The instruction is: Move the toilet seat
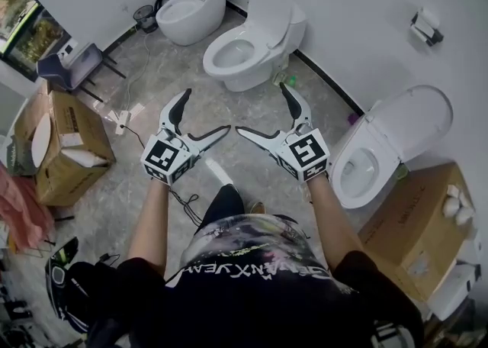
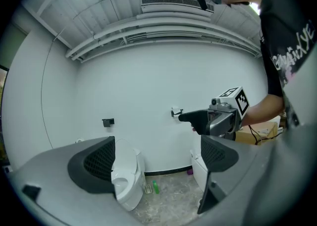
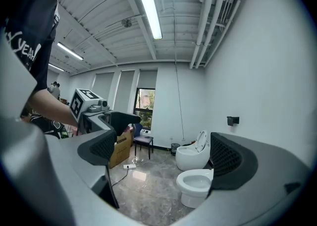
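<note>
Holding our left gripper (image 1: 207, 111) and right gripper (image 1: 260, 107) at mid-frame of the head view, both claws spread wide on nothing, we face the toilet (image 1: 255, 66) at upper centre, its toilet seat (image 1: 269, 14) raised, well apart from both.

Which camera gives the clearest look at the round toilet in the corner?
The head view: the round toilet is seen clearly from above, lid up. The right gripper view shows it small and side-on, between the open jaws. The left gripper view misses it.
</note>
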{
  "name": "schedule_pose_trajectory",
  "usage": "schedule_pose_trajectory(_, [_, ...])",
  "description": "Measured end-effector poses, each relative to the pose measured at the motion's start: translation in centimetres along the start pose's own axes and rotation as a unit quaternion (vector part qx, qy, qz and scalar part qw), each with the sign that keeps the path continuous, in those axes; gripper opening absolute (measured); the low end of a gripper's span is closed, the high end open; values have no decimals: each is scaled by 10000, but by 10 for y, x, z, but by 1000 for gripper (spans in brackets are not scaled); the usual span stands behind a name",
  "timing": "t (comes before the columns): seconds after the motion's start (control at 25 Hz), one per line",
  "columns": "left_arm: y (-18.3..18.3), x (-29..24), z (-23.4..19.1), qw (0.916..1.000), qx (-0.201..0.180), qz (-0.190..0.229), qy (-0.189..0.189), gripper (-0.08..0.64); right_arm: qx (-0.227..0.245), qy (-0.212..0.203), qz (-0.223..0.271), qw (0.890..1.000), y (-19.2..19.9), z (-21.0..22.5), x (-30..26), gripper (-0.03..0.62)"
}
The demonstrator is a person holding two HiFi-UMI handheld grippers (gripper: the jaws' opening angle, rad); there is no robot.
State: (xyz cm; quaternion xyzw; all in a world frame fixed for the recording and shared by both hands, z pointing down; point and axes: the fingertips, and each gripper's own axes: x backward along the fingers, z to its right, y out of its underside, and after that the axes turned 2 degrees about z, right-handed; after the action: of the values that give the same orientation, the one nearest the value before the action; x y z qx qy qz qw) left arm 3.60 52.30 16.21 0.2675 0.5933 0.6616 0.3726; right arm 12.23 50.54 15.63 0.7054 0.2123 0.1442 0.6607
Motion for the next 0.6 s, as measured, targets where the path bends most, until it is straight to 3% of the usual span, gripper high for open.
schedule_pose_trajectory(0.28, [13,-23,-11,10000,-2,10,-13,520,56,-76,38,9999,12,19,-14,584])
schedule_pose_trajectory(0.6, [40,-70,-73,10000,-24,50,2,520,149,-58,11,9999,33,67,-76,584])
